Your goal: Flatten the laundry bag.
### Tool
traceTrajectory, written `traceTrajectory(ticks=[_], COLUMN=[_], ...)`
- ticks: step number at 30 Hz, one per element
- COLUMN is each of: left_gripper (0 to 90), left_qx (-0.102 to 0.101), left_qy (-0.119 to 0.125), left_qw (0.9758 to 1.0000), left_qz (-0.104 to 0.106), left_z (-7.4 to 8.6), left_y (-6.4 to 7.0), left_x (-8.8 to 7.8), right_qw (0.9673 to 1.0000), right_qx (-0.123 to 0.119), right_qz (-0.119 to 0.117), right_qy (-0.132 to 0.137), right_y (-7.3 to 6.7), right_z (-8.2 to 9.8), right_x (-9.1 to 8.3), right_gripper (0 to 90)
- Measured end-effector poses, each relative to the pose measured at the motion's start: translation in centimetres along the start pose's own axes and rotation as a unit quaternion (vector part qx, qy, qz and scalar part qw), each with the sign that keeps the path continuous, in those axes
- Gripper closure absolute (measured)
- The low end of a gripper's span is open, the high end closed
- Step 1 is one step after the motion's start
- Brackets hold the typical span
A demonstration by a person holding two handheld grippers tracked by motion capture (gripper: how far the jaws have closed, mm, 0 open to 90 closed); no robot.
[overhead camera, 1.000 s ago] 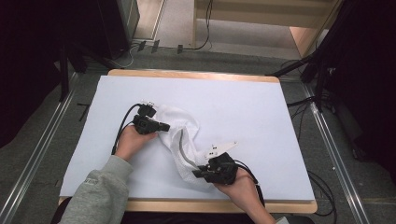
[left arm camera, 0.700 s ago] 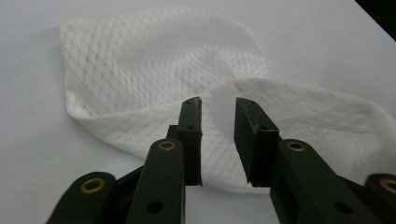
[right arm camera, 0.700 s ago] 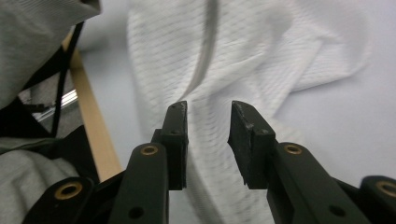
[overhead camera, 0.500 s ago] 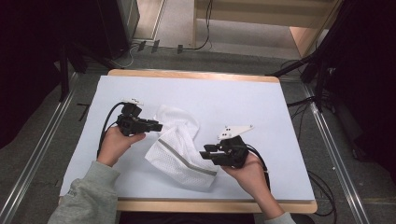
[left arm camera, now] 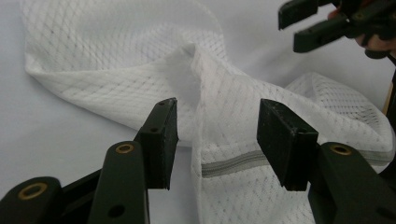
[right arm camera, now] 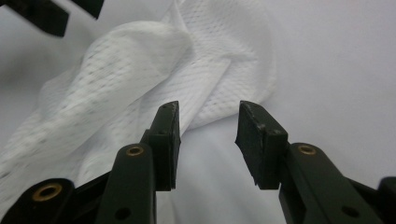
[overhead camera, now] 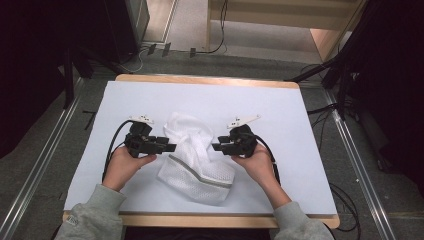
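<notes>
A white mesh bag (overhead camera: 197, 162) with a grey zipper (left arm camera: 233, 163) lies crumpled on the white table cover (overhead camera: 280, 105), between my two grippers. At the bag's left side my left gripper (overhead camera: 170, 146) points right; its jaws have just been opening and stand apart in front of the mesh (left arm camera: 217, 140), not pressing on it. My right gripper (overhead camera: 216, 146) points left at the bag's right side. Its jaws have also just been opening, with bare cover between them (right arm camera: 208, 140) and the bag (right arm camera: 140, 84) just beyond. Each gripper view shows the other gripper's jaws far off (left arm camera: 317, 23) (right arm camera: 51, 14).
The table's wooden edge (overhead camera: 210, 80) runs along the far side and the near side. Metal rails (overhead camera: 45, 165) flank the table left and right, and cables (overhead camera: 350, 195) lie on the floor at the right.
Both grippers let go of the bag and opened. The bag, stretched between them before, now lies loose in a heap. The right hand moved away from the near edge, level with the left.
</notes>
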State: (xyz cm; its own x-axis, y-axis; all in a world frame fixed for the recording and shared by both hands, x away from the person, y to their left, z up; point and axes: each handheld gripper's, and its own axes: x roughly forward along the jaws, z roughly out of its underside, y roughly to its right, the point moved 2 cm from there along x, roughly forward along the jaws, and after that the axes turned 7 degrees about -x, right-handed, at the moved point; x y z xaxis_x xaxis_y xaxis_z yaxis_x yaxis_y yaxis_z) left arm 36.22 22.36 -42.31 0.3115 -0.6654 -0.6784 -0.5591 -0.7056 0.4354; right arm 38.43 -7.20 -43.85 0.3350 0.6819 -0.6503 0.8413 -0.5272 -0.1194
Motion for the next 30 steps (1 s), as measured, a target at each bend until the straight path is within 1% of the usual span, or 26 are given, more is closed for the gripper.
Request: traceTrajectory(ticks=[1, 3, 7, 8, 10, 12, 14, 16, 18, 19, 20, 22, 23, 24, 25, 27, 28, 29, 30], left_gripper=[48.8, 48.6, 47.9, 47.7, 47.3, 47.3, 47.4, 47.5, 48.3, 49.0, 50.6, 56.5, 60.3, 63.9, 66.0, 73.0, 74.8, 78.6, 80.7], left_qx=[0.003, -0.001, 0.0, 0.0, 0.0, -0.001, -0.004, -0.005, -0.007, -0.005, -0.006, -0.013, -0.018, -0.021, -0.024, -0.035, -0.037, -0.034, -0.033], left_qy=[-0.002, 0.0, 0.001, 0.0, -0.003, -0.003, -0.008, -0.017, -0.02, -0.023, -0.025, -0.025, -0.026, -0.028, -0.029, -0.029, -0.03, -0.03, -0.031], left_qw=[1.0, 1.0, 1.0, 1.0, 0.9999, 0.9999, 0.9999, 0.9997, 0.9997, 0.9996, 0.9996, 0.9996, 0.9995, 0.9994, 0.9993, 0.9989, 0.9987, 0.9988, 0.9987], left_qz=[-0.003, -0.003, -0.009, -0.009, -0.013, -0.012, -0.01, -0.014, -0.014, -0.016, -0.014, -0.007, -0.005, 0.002, 0.003, 0.012, 0.015, 0.019, 0.023], left_z=[0.1, 0.3, 0.8, 0.8, 1.0, 1.2, 1.4, 1.6, 1.9, 1.9, 2.0, 2.2, 2.2, 2.3, 2.3, 2.4, 2.4, 2.4, 2.3], left_y=[0.1, 0.2, 0.4, 0.4, 0.4, 0.4, 0.4, 0.3, 0.3, 0.2, 0.2, 0.0, -0.1, -0.2, -0.3, -0.4, -0.4, -0.4, -0.3], left_x=[0.1, 0.4, 1.0, 1.2, 1.6, 2.0, 2.4, 2.9, 3.2, 3.4, 3.5, 3.6, 3.7, 3.9, 3.9, 4.0, 4.0, 3.9, 3.9], right_qw=[1.0, 1.0, 0.9999, 0.9999, 0.9998, 0.9998, 0.9997, 0.9995, 0.9994, 0.9993, 0.9993, 0.9992, 0.9994, 0.9993, 0.9993, 0.9992, 0.9991, 0.999, 0.9988], right_qx=[0.002, 0.005, 0.007, 0.011, 0.009, 0.007, 0.007, 0.015, 0.019, 0.02, 0.018, 0.018, 0.016, 0.017, 0.018, 0.018, 0.019, 0.024, 0.029], right_qz=[0.0, 0.003, 0.006, 0.005, 0.009, 0.013, 0.017, 0.013, 0.008, 0.006, 0.004, 0.001, 0.002, 0.003, 0.005, 0.009, 0.011, 0.006, 0.005], right_qy=[0.0, -0.008, -0.006, -0.01, -0.012, -0.012, -0.018, -0.027, -0.029, -0.031, -0.031, -0.036, -0.031, -0.033, -0.033, -0.035, -0.036, -0.038, -0.038], right_y=[0.4, 1.0, 2.0, 2.2, 2.8, 3.2, 3.7, 4.2, 4.3, 4.3, 4.3, 4.2, 4.1, 4.1, 4.1, 4.1, 4.1, 4.2, 4.2], right_z=[-0.1, -0.4, -0.9, -1.1, -1.4, -1.6, -1.7, -1.7, -1.7, -1.8, -1.8, -1.8, -1.8, -1.8, -1.9, -1.8, -1.8, -1.8, -1.7], right_x=[0.4, 1.1, 2.4, 2.8, 3.6, 4.1, 4.9, 5.8, 6.5, 6.9, 7.3, 8.0, 8.2, 8.2, 8.2, 8.2, 8.2, 8.1, 8.1], right_gripper=[61.1, 61.1, 60.2, 59.7, 58.4, 56.7, 54.9, 54.6, 54.4, 54.4, 54.9, 58.6, 63.6, 65.3, 69.9, 74.8, 79.0, 81.4, 83.2])
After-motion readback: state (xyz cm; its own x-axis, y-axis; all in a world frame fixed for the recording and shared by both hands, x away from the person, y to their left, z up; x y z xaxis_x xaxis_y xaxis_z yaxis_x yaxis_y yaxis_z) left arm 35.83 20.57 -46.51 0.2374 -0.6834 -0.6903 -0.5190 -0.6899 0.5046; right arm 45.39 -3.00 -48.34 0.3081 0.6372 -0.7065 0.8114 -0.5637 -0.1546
